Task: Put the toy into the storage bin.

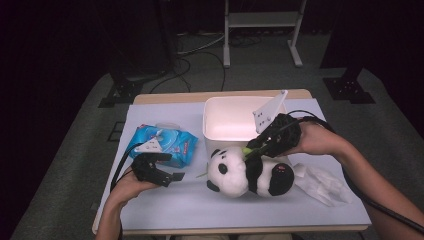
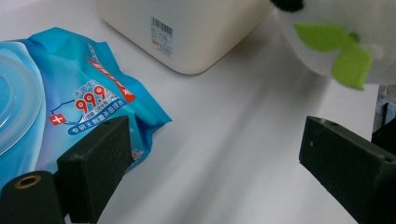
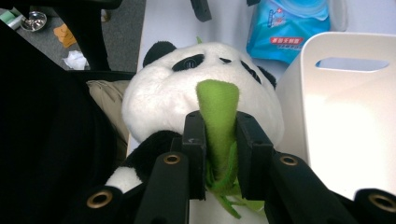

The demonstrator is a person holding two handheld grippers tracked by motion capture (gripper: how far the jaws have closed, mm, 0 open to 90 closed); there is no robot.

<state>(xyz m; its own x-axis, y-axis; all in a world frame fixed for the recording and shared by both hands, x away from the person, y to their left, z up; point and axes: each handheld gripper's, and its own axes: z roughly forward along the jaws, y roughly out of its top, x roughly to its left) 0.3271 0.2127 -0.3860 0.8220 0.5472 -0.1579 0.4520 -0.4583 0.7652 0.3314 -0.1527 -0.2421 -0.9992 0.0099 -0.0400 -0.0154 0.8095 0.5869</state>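
Lifting the plush panda (image 1: 245, 172) by its green felt bamboo piece (image 3: 217, 121), the right tongs (image 1: 251, 149) pinch that strip between both pads, with the toy's body lying on the surface (image 1: 200, 205) just in front of the white bin (image 1: 225, 122). Because the hold is on a thin appendage, a slow, vertical rise would likely keep it from slipping or tearing before the toy clears the bin's rim. The left tongs (image 1: 176, 176) rest spread and empty beside the blue wipes pack (image 1: 172, 142).
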